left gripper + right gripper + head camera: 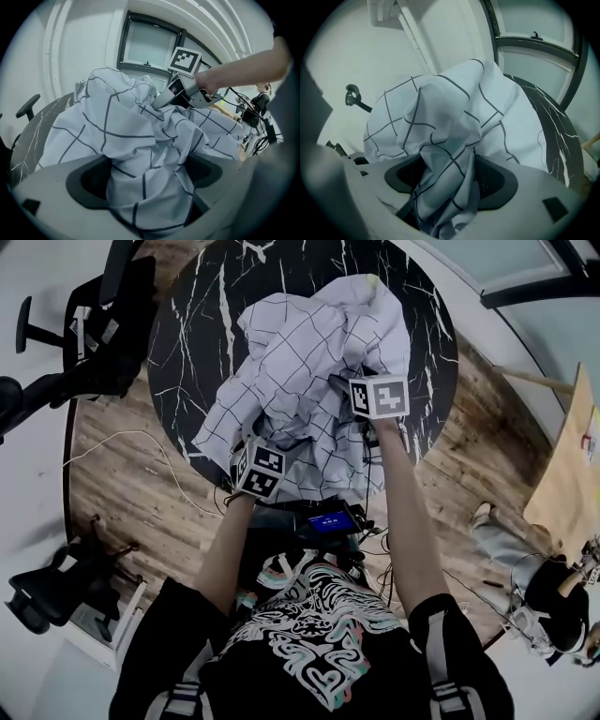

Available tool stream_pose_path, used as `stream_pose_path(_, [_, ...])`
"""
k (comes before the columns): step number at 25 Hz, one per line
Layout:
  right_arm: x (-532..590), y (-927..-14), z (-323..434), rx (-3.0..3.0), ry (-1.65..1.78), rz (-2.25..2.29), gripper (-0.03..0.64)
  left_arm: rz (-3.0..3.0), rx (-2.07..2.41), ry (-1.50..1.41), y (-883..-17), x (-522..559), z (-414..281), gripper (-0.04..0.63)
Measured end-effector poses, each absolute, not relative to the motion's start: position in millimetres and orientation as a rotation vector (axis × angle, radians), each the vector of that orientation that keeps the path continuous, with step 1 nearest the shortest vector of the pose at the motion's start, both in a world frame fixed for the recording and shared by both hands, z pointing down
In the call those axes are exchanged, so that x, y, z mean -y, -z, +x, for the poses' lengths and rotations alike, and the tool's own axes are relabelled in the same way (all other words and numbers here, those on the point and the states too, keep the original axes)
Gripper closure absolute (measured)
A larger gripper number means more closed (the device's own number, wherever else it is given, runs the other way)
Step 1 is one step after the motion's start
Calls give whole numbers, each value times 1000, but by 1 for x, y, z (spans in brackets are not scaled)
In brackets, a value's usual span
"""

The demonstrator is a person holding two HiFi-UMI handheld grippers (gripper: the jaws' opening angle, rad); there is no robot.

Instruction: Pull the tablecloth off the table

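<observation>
A white tablecloth (309,343) with a dark grid lies bunched in a heap on the round black marble-patterned table (197,315). My left gripper (251,451) is at the heap's near left edge, and in the left gripper view (150,187) a thick fold of tablecloth (117,136) fills the gap between its jaws. My right gripper (364,376) reaches into the heap's right side. In the right gripper view (445,183) a twisted bunch of tablecloth (440,117) is squeezed between the jaws. The fingertips of both are hidden by fabric. The right gripper (180,96) also shows in the left gripper view.
Black office chairs stand at the far left (94,334) and near left (56,587). A device with a blue screen (330,521) hangs at my waist. A seated person (553,606) and a wooden board (572,474) are at the right. A white cable (141,437) lies on the wooden floor.
</observation>
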State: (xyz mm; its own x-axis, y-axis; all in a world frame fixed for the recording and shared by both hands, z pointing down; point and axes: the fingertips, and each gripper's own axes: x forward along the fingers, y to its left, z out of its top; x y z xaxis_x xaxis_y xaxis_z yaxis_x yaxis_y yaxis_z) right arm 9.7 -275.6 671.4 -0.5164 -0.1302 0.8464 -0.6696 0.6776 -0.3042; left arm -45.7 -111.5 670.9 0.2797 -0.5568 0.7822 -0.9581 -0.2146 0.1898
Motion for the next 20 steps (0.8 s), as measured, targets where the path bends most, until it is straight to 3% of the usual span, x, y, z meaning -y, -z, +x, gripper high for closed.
stream_pose_path(20, [271, -683, 10, 1843, -568, 546, 296, 1841, 1356, -866, -677, 115, -47, 91])
